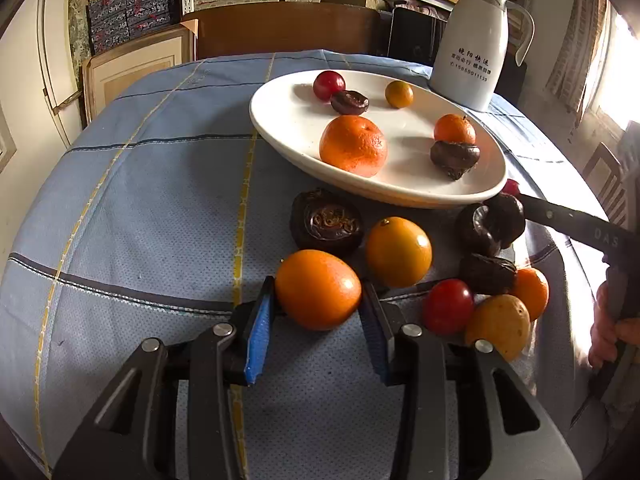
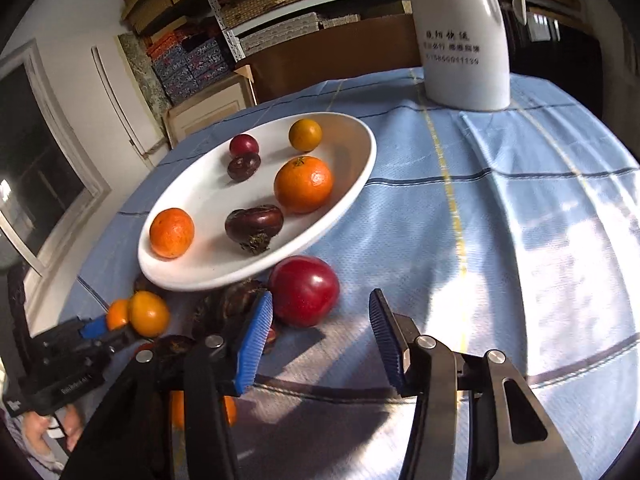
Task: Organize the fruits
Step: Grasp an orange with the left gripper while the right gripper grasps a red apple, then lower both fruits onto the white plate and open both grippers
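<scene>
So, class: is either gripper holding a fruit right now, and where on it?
The left gripper has its jaws on either side of an orange fruit on the tablecloth; firm contact cannot be told. The right gripper holds nothing, jaws open.

My left tool (image 1: 318,312) sits low over the surface (image 1: 140,208), its blue pads (image 1: 259,332) on either side of an orange (image 1: 318,290) lying on the cloth; I cannot tell whether they touch it. Just beyond lie a yellow fruit (image 1: 398,252) and a dark fruit (image 1: 326,222). To the right, a red fruit (image 1: 448,306) is bunched with more fruits. A white plate (image 1: 288,120) behind holds six fruits. A white jug (image 1: 474,40) stands further back.
</scene>
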Tool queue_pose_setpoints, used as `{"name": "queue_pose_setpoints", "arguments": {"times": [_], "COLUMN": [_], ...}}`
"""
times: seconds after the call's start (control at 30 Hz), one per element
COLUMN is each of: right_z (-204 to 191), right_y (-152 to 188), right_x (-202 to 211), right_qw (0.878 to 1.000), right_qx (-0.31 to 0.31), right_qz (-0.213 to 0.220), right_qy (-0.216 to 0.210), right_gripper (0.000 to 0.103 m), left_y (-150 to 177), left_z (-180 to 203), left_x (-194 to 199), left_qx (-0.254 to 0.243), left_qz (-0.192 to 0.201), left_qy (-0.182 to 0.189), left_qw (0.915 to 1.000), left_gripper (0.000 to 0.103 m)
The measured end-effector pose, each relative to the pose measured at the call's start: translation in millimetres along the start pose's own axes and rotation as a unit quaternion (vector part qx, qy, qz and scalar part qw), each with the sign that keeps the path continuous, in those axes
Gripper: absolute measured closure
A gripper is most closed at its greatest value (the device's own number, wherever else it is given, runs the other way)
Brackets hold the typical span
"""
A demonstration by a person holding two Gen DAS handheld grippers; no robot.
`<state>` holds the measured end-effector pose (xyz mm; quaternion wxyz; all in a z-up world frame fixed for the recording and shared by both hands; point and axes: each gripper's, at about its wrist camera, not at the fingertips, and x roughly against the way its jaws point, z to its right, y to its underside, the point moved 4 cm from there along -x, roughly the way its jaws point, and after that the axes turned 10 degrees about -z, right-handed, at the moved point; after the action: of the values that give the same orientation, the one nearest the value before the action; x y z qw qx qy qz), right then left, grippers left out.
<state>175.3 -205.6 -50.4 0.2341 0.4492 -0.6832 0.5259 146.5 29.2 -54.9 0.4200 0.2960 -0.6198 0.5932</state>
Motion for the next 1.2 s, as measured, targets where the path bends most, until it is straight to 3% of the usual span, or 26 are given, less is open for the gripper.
{"name": "queue_pose_setpoints", "arguments": {"times": [0.17,0.23,0.53,0.77,0.93,1.2], "right_z": [7,2,11,4,-9,-44], "right_y": [-2,-1,10,14,-8,-69], "right_x": [-6,-6,5,27,42,3], "right_qw": [0.999,0.998,0.993,0.994,0.992,0.994], "right_qx": [-0.024,-0.017,-0.047,-0.036,-0.026,0.003], "right_qz": [-0.011,-0.014,-0.028,0.009,0.041,0.013], "right_qy": [-0.044,-0.057,-0.101,-0.105,-0.114,-0.108], "right_gripper": [0.052,0.065,0.066,0.066,0.066,0.066], "left_y": [0,1,2,1,-35,-116], "left_z": [1,2,-2,-2,-2,-2], "left_x": [0,0,4,26,39,3], "left_qx": [-0.002,-0.005,0.006,0.011,0.020,0.031], "left_qz": [0.000,0.000,0.005,0.048,0.066,0.049], "left_qy": [0.004,0.006,0.025,0.031,0.047,0.031], "left_qw": [1.0000,1.0000,0.9996,0.9983,0.9965,0.9978], "left_gripper": [0.063,0.063,0.063,0.063,0.063,0.063]}}
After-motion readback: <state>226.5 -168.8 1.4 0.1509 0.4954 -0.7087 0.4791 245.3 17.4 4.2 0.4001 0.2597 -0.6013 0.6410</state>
